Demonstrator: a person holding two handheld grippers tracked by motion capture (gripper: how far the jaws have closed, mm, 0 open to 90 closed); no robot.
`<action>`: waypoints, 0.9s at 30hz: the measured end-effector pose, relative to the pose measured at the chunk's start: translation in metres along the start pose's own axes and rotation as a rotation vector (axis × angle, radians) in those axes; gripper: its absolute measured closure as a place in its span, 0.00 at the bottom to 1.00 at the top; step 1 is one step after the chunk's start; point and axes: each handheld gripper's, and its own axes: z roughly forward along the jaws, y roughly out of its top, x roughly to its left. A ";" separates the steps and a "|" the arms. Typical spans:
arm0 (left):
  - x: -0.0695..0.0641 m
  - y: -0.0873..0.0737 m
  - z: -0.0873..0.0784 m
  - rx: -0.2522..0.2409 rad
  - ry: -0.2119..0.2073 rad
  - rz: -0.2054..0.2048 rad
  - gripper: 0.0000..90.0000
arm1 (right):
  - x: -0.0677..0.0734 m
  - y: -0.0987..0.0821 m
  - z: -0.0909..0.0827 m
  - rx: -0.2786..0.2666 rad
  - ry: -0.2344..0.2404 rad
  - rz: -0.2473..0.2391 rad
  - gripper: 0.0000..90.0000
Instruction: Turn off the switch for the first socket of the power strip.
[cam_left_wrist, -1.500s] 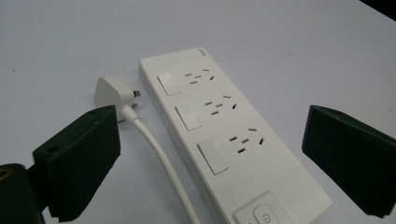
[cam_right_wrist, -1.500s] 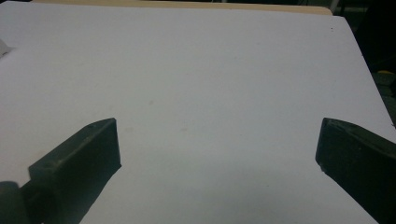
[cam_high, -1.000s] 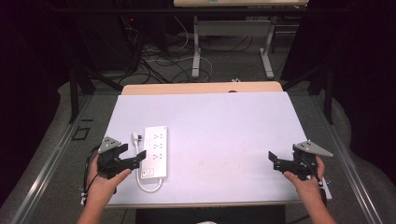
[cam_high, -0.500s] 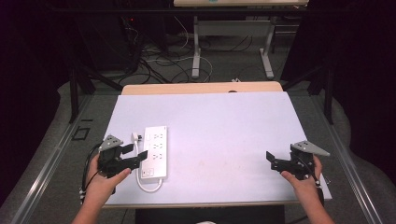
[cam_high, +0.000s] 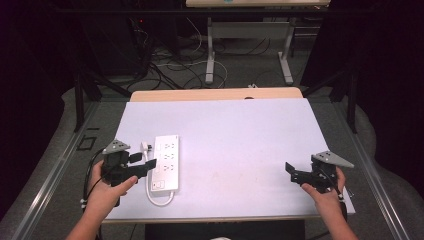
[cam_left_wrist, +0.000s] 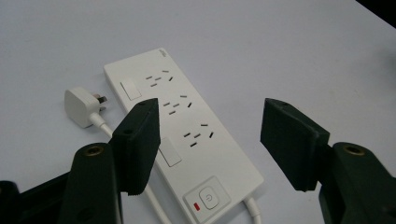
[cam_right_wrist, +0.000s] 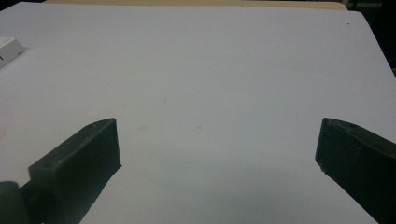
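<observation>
Both fingers (cam_left_wrist: 140, 140) (spread) hover above power strip (cam_left_wrist: 187, 135).

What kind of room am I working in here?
Probably a lab or recording workspace, not a home: a white-topped table ringed by black curtains, loose cables on the floor, another desk frame behind, and a white power strip as the test item.

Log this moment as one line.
left gripper: open, over power strip | right gripper: open, above bare table | plug: loose beside strip
</observation>
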 end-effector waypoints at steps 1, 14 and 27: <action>0.000 0.001 0.000 0.000 -0.005 -0.007 0.43 | 0.000 0.000 0.000 -0.005 0.002 -0.005 0.00; -0.001 0.003 -0.001 0.056 0.013 -0.030 0.49 | 0.001 -0.001 0.001 -0.007 0.012 0.001 0.00; -0.004 0.005 0.000 0.174 0.017 -0.018 0.59 | 0.001 -0.001 0.000 -0.001 0.009 -0.003 0.00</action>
